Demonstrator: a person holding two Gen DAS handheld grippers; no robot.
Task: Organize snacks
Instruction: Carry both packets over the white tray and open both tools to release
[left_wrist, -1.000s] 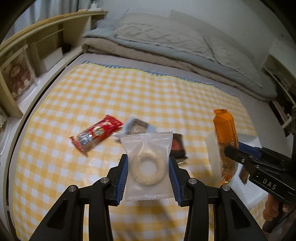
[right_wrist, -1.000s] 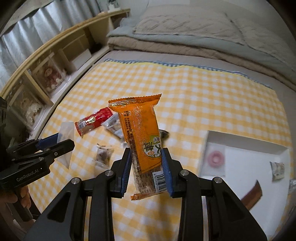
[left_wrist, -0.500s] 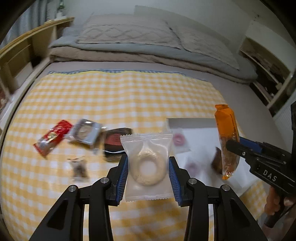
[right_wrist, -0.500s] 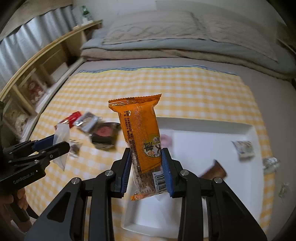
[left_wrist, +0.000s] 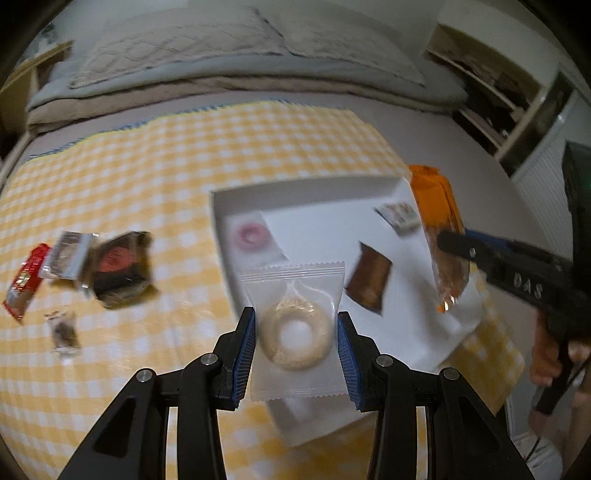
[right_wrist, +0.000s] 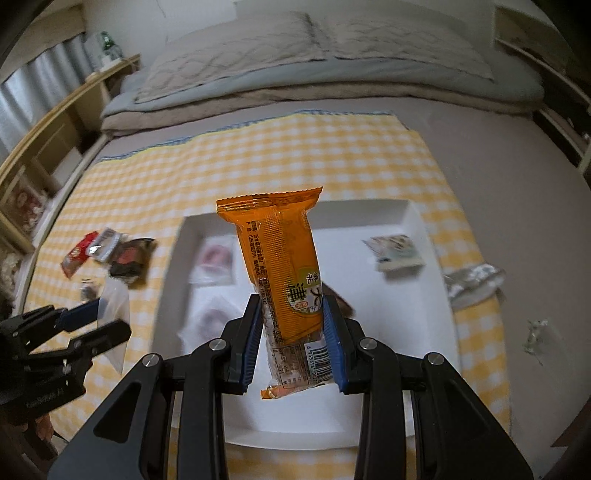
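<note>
Covering bed (right_wrist: 498, 155): yellow checked cloth (right_wrist: 295, 155). White tray (right_wrist: 417, 221) rests on cloth. Right claw (right_wrist: 293, 332) clamps orange snack pack (right_wrist: 273, 251) upright above tray. Left claw (left_wrist: 295, 350) clamps clear pouch with ring biscuit (left_wrist: 295, 332) above tray's near-left edge. Loose snacks (left_wrist: 110, 266) lie on cloth left of tray.

Motion blur leaves the loose snack packets (left_wrist: 74, 258) on the checked cloth (left_wrist: 147, 177) and those inside the white tray (right_wrist: 413, 221) unreadable, while the orange packet (right_wrist: 280, 273) hides part of the tray floor.
</note>
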